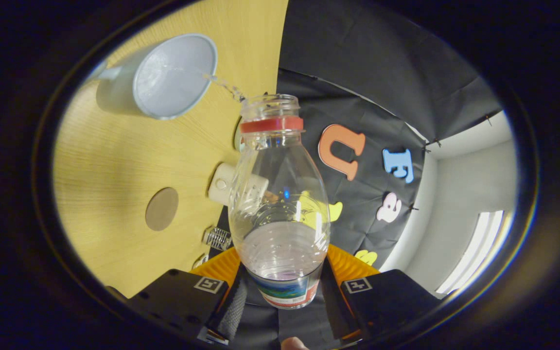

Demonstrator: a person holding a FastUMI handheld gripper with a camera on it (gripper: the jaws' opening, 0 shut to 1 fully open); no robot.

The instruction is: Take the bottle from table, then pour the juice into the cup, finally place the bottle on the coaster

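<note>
Gripping the bottle by its labelled lower body, the gripper is sitting closest to the lens, its two fingers pressing in on the plastic from either side. A fingertip of the person is peeking in just under the bottle's base, at about six o'clock from it. Tipped over with the whole view, the clear bottle is pointing its open neck away from the fingers, a red ring circling it below the threads, and a little liquid is lying in the body near the label. From the mouth a thin clear stream is running toward ten o'clock and entering the cup, a pale blue-grey cup lying beyond the fingers on the wooden table. At about nine o'clock from the bottle's middle, well apart from the cup, a round brown coaster is lying flat on the table. Between coaster and bottle a white cap-like piece is sitting near the table's edge, partly behind the bottle, and a small clear ridged object is lying at about seven o'clock from it.
</note>
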